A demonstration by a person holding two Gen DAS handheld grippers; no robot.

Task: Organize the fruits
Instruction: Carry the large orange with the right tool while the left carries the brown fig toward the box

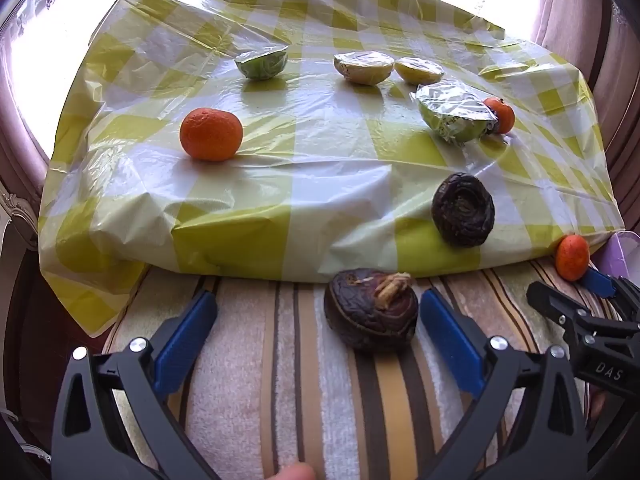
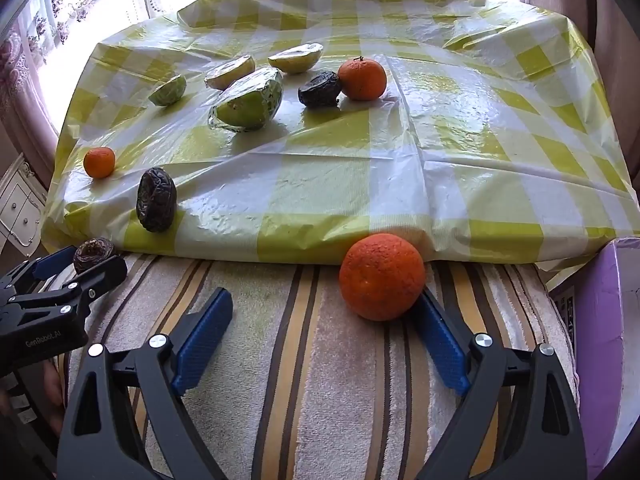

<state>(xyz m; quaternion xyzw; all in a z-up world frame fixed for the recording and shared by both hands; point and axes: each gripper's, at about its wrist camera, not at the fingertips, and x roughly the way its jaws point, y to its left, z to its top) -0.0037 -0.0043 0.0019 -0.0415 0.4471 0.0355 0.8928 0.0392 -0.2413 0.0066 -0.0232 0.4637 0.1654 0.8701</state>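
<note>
My left gripper (image 1: 318,314) is open over the striped towel (image 1: 280,380). A dark wrinkled fruit (image 1: 372,308) lies between its fingers, close against the right blue pad (image 1: 448,332). My right gripper (image 2: 324,320) is open too, and a large mandarin (image 2: 382,276) rests on the towel by its right finger. Each gripper shows in the other's view: the right gripper (image 1: 568,286) beside the mandarin (image 1: 573,257), the left gripper (image 2: 80,266) around the dark fruit (image 2: 94,254).
On the yellow checked plastic cloth (image 1: 320,168) lie a mandarin (image 1: 211,134), a dark fruit (image 1: 463,210), several film-wrapped green halves (image 1: 456,116) and a small mandarin (image 1: 500,115). A third dark fruit (image 2: 320,89) sits further back. A purple box (image 2: 600,340) stands at the right.
</note>
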